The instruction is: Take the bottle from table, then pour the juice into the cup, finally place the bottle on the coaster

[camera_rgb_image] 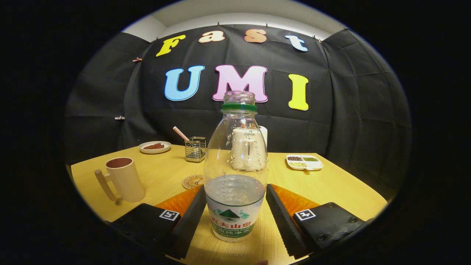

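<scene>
There is one bottle [235, 173] between the two fingers [191, 217] of the gripper [235, 217], which do not touch it. Beyond them: one cup [123, 179], one coaster [192, 182], one wire holder [195, 149], one plate [155, 147], one divided tray [304, 162], one white jug [247, 147]. All stand on one table [338, 187].

Looks like a staged demo booth, not anyone's real kitchen. Black cloth wall [331, 121] is clipped up across the whole back of the frame, with a strip of plain white ceiling [239, 11] peeking over it at the top. Just one wooden table [338, 184] with household props laid out tidy: plate of snacks [154, 147] and wire utensil holder [195, 149] left of centre, divided dish of beans [304, 162] at right, mug [123, 179] lower left.
</scene>
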A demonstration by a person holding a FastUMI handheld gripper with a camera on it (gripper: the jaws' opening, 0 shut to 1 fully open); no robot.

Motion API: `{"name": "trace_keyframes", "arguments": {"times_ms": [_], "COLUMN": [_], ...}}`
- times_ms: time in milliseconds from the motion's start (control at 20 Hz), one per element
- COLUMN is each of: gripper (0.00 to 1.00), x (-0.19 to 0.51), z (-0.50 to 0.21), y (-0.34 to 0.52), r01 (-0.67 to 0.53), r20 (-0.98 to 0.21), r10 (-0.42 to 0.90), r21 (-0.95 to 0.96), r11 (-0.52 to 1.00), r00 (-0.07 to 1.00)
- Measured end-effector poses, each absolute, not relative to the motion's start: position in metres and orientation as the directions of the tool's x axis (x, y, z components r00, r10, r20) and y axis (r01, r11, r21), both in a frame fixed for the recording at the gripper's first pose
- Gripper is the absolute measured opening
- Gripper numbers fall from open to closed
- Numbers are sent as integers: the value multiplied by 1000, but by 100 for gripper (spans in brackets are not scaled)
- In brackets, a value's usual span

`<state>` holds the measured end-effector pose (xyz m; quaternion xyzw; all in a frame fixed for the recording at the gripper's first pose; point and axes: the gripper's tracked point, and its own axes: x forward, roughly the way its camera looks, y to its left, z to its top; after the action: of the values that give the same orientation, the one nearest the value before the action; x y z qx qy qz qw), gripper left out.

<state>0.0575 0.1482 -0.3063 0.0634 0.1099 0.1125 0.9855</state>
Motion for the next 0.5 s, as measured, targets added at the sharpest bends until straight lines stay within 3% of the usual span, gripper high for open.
{"name": "trace_keyframes", "arguments": {"times_ms": [150, 250, 500], "gripper": [93, 80, 73], "x": [64, 68, 73], "z": [-310, -310, -292], "y": [148, 149, 153], "r01": [-194, -190, -178], "r20": [-216, -228, -268], "r10": [226, 226, 218], "r21": [162, 167, 167], "r11": [968, 967, 970], "r00": [950, 947, 938]}}
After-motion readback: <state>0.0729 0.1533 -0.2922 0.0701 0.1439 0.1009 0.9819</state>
